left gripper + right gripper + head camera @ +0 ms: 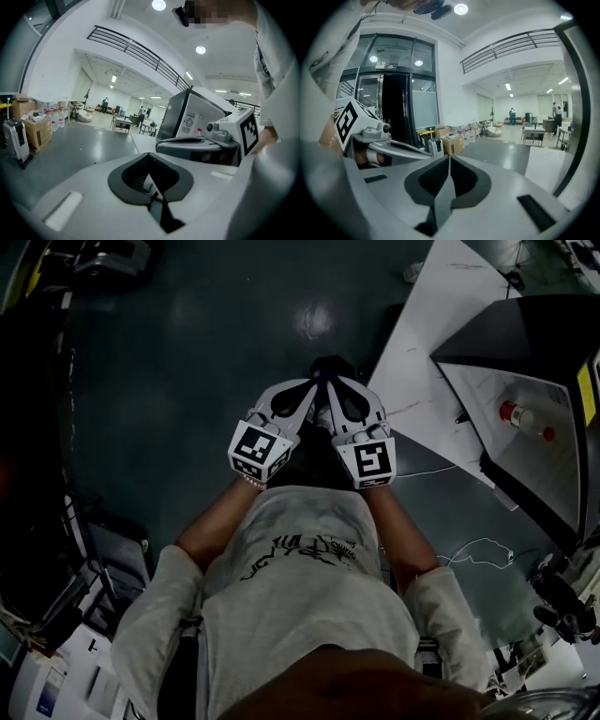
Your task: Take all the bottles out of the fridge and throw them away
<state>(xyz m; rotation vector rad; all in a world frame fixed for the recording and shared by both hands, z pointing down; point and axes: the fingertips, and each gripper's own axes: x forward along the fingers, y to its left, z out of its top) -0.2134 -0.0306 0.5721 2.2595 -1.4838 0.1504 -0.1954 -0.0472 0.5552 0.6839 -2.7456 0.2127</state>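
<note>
- Bottle (pixel 523 417) lying on its side on the pale inner surface of the fridge (pixel 511 329), over on the right, well apart from both grippers.
- Looks like a small plastic one with a red cap, so probably light, a bit squashy, slick, and keen to roll.
- Best grabbed across the middle of the body rather than the cap end, with an easy squeeze.
- Left gripper (pixel 317 382) and right gripper (pixel 337 382) both closed on nothing, side by side in front of the chest.

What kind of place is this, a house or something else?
Not a house. It is more likely a big office or lab hall: a balcony railing runs overhead, tables stand far back on a wide shiny floor, and cardboard boxes are piled at the side.
</note>
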